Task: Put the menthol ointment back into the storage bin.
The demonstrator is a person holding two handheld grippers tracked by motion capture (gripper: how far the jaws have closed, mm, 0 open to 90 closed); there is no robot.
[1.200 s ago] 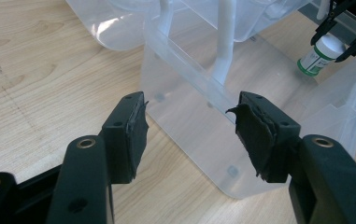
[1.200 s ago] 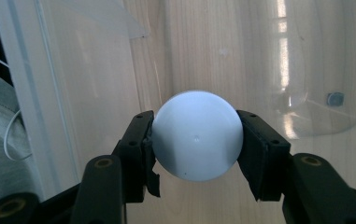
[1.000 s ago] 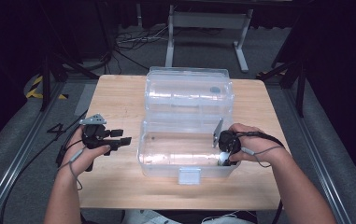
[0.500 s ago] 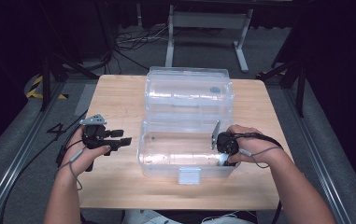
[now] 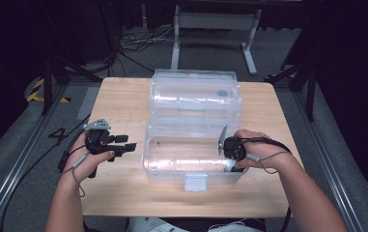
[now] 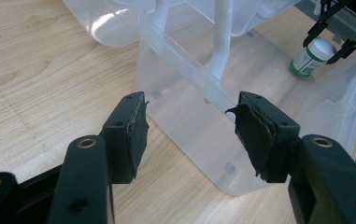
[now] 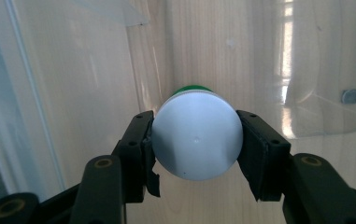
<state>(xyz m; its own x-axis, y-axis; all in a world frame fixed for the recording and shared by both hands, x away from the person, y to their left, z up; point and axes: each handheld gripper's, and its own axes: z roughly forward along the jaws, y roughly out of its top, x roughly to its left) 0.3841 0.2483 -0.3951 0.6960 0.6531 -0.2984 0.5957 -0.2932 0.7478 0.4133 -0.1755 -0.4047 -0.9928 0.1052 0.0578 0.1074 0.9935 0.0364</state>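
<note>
While the left claw (image 6: 189, 130) rests spread beside the clear box (image 5: 193, 145) on the surface (image 5: 123, 101), just as a second ago, the right claw (image 7: 194, 147) has barely shifted. It pinches the white-capped bottle (image 7: 196, 140) inside the box's near right corner.

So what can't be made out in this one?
- Bottle body and label: right gripper view, hidden behind its own white cap.
- Right gripper fingers: high view, hidden by the hand and the clear box wall.
- Bottle label print: left gripper view, too small to read.
</note>
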